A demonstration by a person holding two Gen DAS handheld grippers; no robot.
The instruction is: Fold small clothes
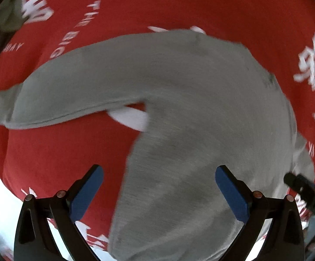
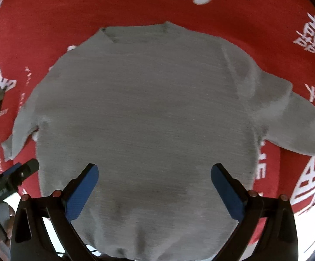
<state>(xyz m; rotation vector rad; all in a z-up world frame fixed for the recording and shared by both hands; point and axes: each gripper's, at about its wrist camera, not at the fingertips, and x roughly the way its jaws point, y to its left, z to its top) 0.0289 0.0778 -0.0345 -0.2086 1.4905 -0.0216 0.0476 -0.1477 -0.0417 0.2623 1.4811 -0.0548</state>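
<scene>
A small grey knitted long-sleeved sweater (image 2: pixel 144 113) lies spread flat on a red cloth with white printed lettering (image 2: pixel 135 2) that covers the surface, neckline at the far side, hem nearest the cameras. Both sleeves stretch outward – one long sleeve (image 1: pixel 66 87) reaches far to the left in the left wrist view. The left tongs (image 1: pixel 159 191) stand wide apart above the sweater's left edge, holding nothing. The right tongs (image 2: pixel 154 189) are likewise spread apart over the lower body of the sweater, empty
</scene>
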